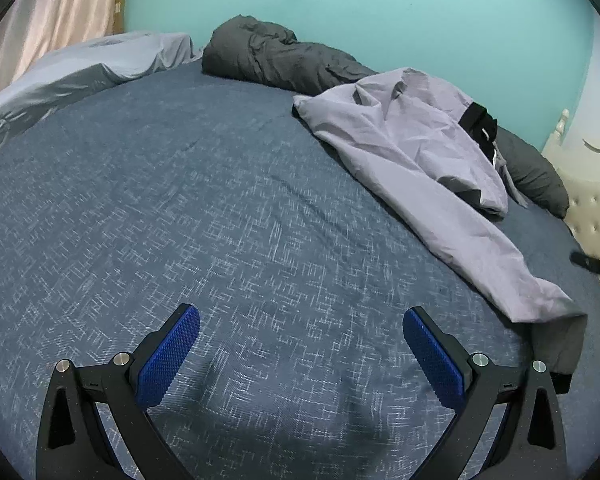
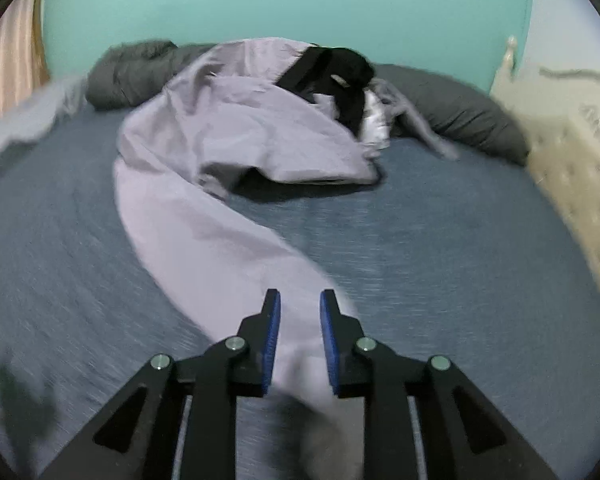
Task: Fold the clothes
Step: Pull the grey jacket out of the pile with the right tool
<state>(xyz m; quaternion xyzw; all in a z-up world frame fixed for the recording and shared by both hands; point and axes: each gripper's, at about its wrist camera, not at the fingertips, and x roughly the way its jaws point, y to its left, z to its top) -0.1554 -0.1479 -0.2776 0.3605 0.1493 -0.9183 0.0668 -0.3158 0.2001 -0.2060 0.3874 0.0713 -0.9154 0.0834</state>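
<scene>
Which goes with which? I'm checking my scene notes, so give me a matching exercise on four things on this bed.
1 trousers
2 bedsheet
3 left gripper
4 right gripper

a dark blue, patterned
b jaws wide apart over bare sheet
c lilac, crumpled
d jaws narrowly apart, lilac cloth between them

Pairs: 1-c, 2-a, 3-b, 4-d

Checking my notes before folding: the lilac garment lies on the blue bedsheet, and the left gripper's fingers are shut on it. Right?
Not quite. The lilac garment does lie on the blue bedsheet, but the left gripper stands wide open over bare sheet, holding nothing, as the left wrist view shows.
</scene>
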